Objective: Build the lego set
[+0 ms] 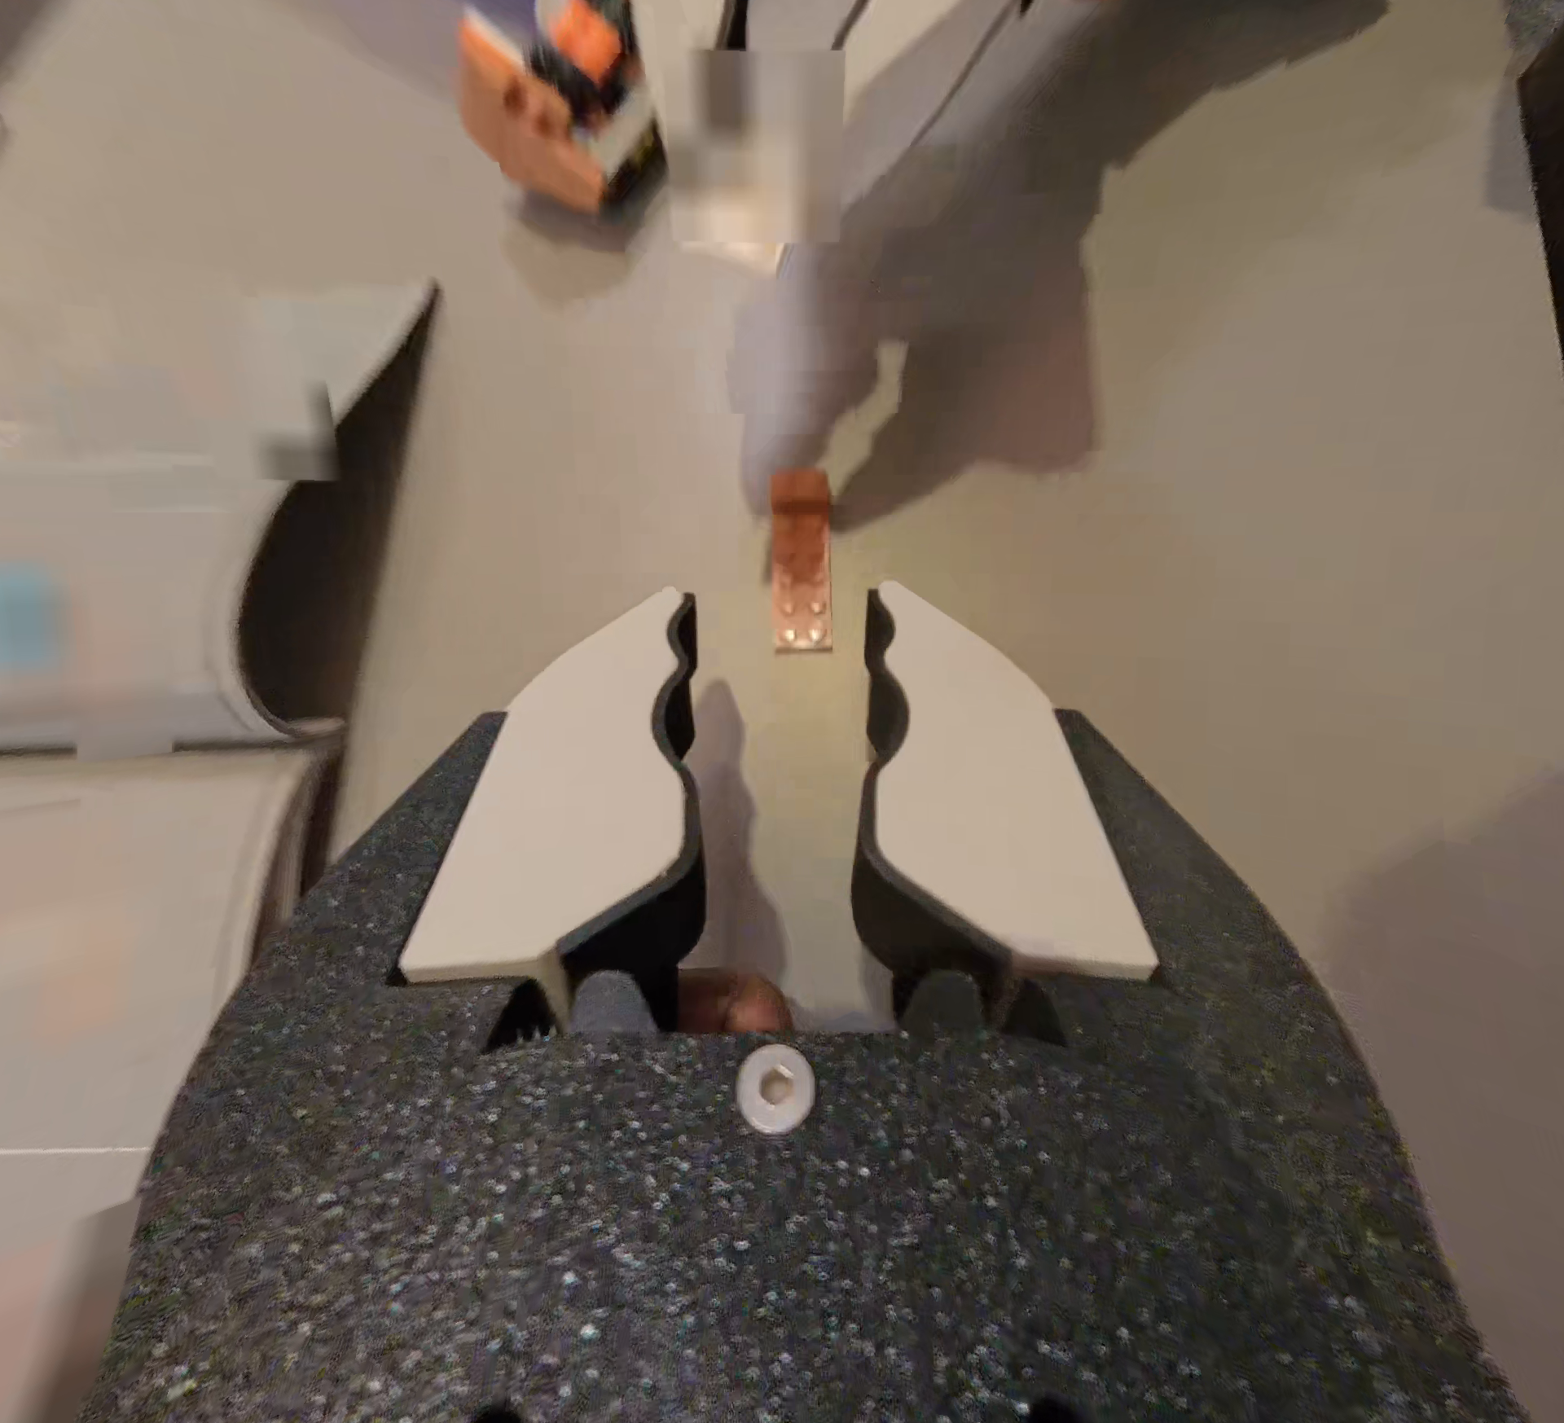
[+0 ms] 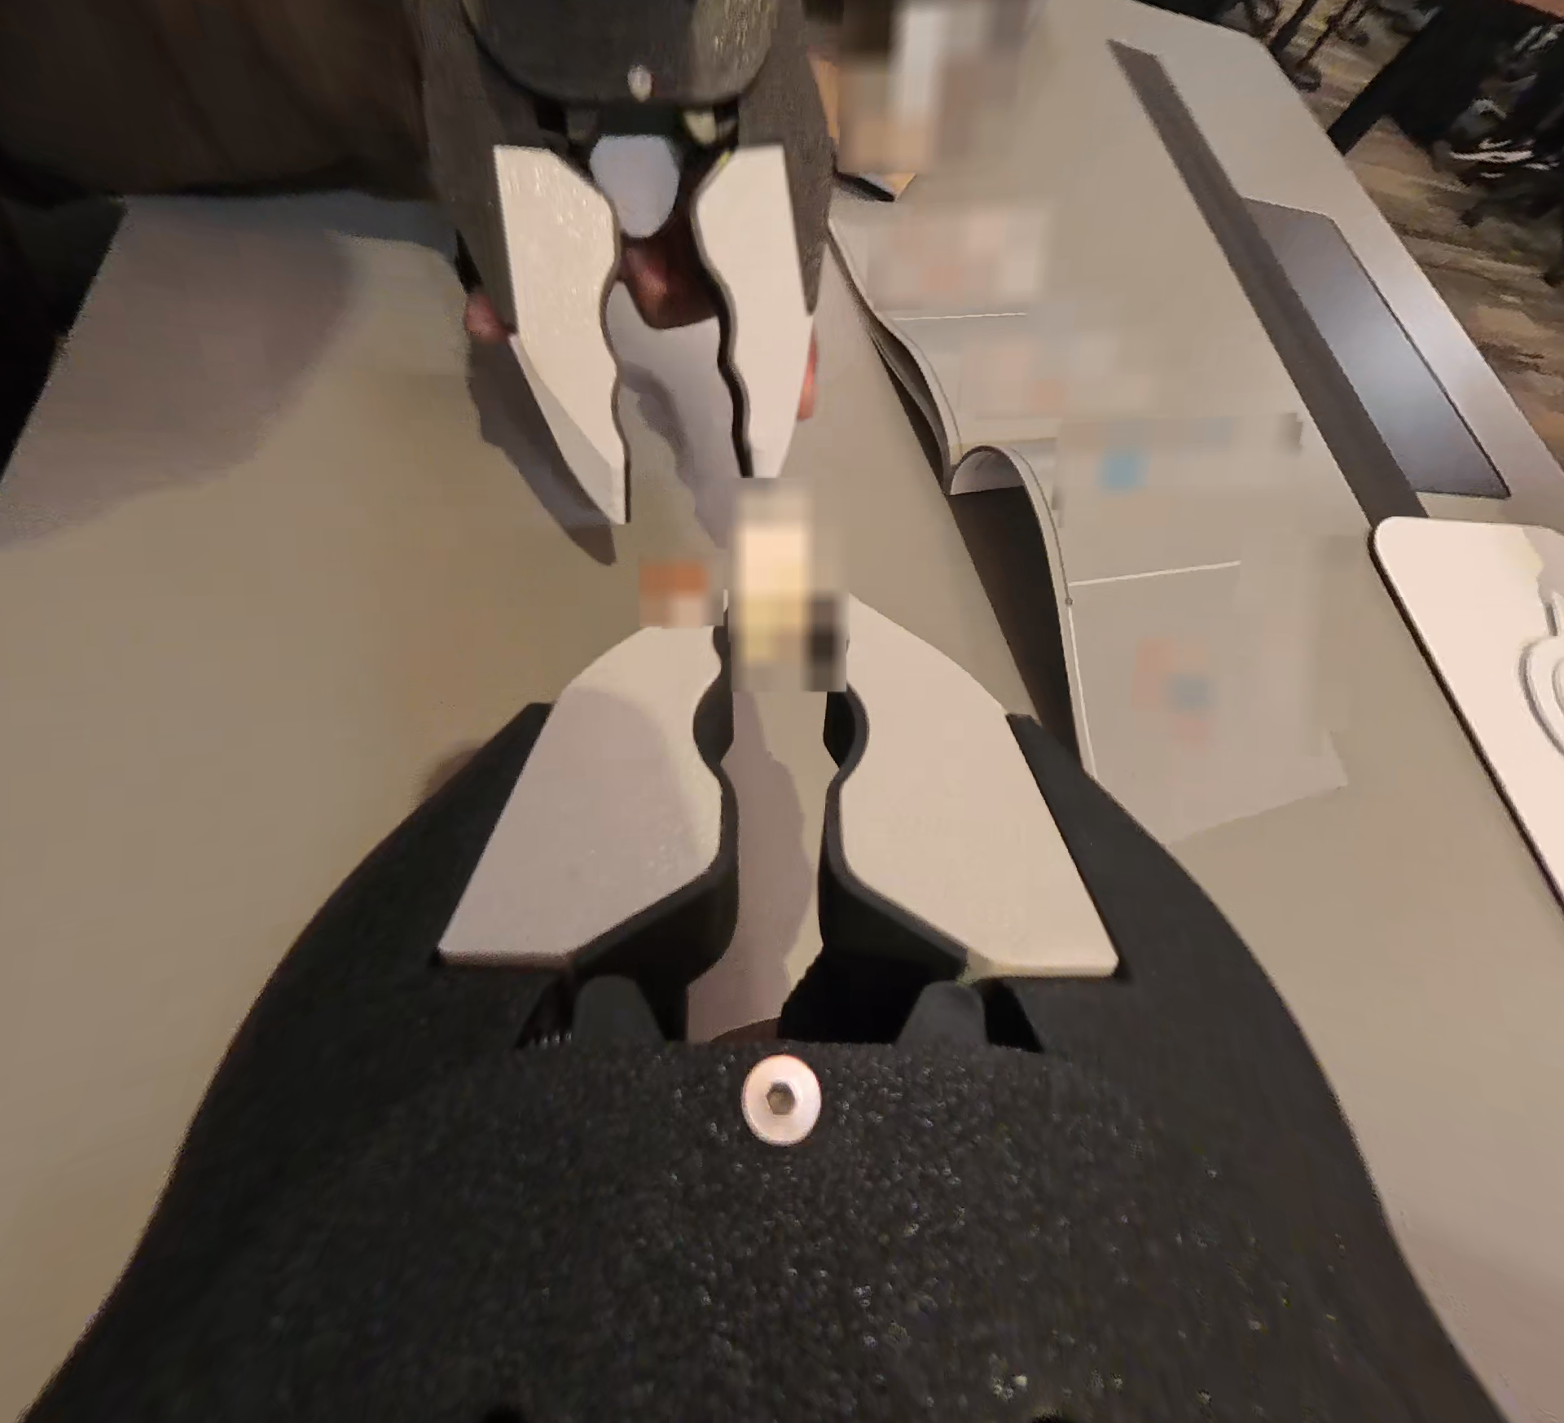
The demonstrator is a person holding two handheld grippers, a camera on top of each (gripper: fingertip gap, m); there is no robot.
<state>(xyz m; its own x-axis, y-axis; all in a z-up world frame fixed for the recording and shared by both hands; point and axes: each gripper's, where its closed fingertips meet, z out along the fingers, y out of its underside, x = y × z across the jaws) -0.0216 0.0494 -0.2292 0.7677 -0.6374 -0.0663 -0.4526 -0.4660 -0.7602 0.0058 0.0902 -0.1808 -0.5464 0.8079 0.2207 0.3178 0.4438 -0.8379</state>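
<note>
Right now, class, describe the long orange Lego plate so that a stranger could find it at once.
Start from the grey table. Just ahead of the open left tongs lies the orange plate, flat, pointing away. Unlike the chunky orange-and-black build farther back, it is one thin studded strip.

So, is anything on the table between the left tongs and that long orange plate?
Nothing visible. The orange plate lies flat on the table just ahead of the open left tongs; only the right tongs sit at its far end.
</note>
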